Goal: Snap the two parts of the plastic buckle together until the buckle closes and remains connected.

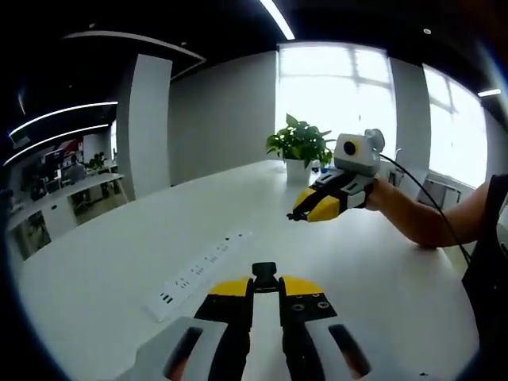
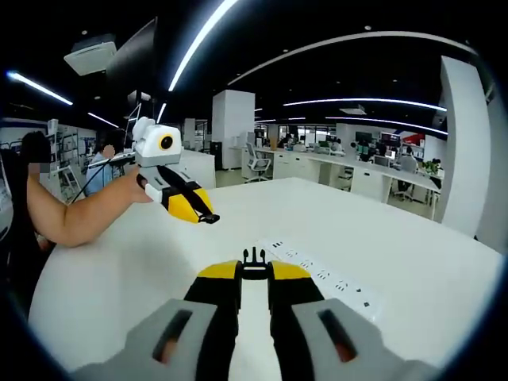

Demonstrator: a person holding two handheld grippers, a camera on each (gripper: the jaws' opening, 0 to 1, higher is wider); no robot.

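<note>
Buckle halves are held apart, one in each claw, above the white worktop (image 1: 103,278). In the left gripper view, the left claw (image 1: 265,287) is pressed together on a black socket-like buckle part (image 1: 264,272), which juts just past the yellow fingertips. In the right gripper view, the right claw (image 2: 253,271) is likewise pinched on the black pronged buckle part (image 2: 253,257), its small prongs pointing forward. Each claw is also seen from the other camera, raised over the worktop and well apart from its partner: the right claw at (image 1: 300,213), the left claw at (image 2: 208,216). A white power strip (image 2: 325,278) lies on the worktop beneath the space between them, and a potted plant (image 1: 300,147) stands at the far edge.

No joining has yet been made. Misalignment is judged the main risk: if the prongs are presented tilted or rolled against the socket, they could jam or glance off. Since only a small portion of each part is gripped, a hard push could twist a piece within the claw or drop it onto the worktop. A push stopped short of the click would leave the buckle free to part again.
</note>
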